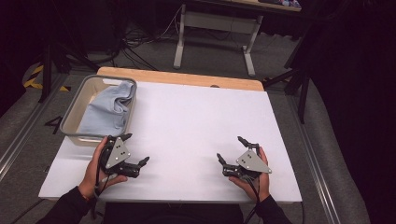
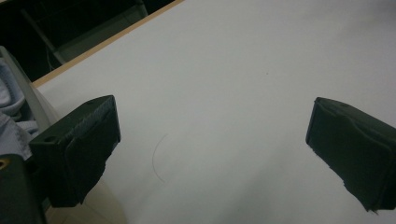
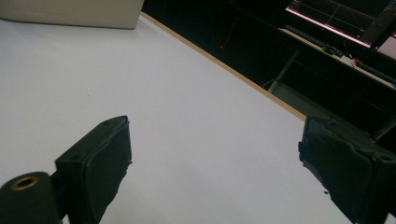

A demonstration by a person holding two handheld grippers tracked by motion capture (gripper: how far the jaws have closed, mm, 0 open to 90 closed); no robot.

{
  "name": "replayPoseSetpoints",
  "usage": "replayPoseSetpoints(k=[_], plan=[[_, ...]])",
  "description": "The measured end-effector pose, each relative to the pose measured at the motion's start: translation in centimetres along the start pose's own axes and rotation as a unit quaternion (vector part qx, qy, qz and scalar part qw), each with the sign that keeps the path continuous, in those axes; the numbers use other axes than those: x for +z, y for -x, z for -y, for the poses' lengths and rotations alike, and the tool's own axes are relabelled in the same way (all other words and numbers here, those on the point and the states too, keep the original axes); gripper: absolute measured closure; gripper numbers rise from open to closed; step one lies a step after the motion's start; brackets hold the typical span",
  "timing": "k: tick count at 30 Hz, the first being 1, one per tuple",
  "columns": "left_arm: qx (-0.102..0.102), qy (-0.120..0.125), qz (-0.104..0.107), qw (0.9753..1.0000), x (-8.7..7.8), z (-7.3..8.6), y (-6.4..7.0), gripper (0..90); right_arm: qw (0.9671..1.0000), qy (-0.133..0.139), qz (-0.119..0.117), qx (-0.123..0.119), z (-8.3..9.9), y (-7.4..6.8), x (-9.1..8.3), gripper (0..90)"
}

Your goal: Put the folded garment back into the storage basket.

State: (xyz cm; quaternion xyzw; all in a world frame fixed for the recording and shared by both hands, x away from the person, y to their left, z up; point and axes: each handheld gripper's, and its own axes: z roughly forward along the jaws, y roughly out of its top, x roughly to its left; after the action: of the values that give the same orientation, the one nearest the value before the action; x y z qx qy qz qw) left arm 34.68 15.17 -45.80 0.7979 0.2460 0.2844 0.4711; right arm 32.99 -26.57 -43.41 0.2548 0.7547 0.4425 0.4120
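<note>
A beige bin (image 1: 73,107) stands at the table's left side with a light blue cloth (image 1: 108,107) crumpled inside it. My left gripper (image 1: 136,148) rests low on the white tabletop (image 1: 196,121), just in front of the bin, open and holding nothing. In the left gripper view the left gripper (image 2: 212,144) has its jaws spread wide over bare white surface, with the cloth (image 2: 10,109) at the left edge. My right gripper (image 1: 229,147) sits near the front right, also open and holding nothing. In the right gripper view the right gripper (image 3: 219,163) has its jaws far apart, and the bin (image 3: 70,11) lies far off at the top left.
A wooden strip (image 1: 182,77) runs along the table's far edge. Beyond it stands another desk's white leg frame (image 1: 212,32), with cables on the grey floor. A monitor (image 3: 341,21) glows in the dark background of the right gripper view.
</note>
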Motion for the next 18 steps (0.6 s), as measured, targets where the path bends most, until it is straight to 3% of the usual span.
replayPoseSetpoints(k=[8,18], plan=[[-0.014,0.003,0.0,0.9999,-0.11,0.11,-0.31,4.3,0.9999,-0.002,-0.01,-0.008,0.15,-0.36,0.13,9.8],[-0.01,0.001,0.004,0.9999,0.03,0.03,-0.1,4.3,0.9998,-0.001,-0.015,-0.011,0.09,-0.46,0.14,9.8]])
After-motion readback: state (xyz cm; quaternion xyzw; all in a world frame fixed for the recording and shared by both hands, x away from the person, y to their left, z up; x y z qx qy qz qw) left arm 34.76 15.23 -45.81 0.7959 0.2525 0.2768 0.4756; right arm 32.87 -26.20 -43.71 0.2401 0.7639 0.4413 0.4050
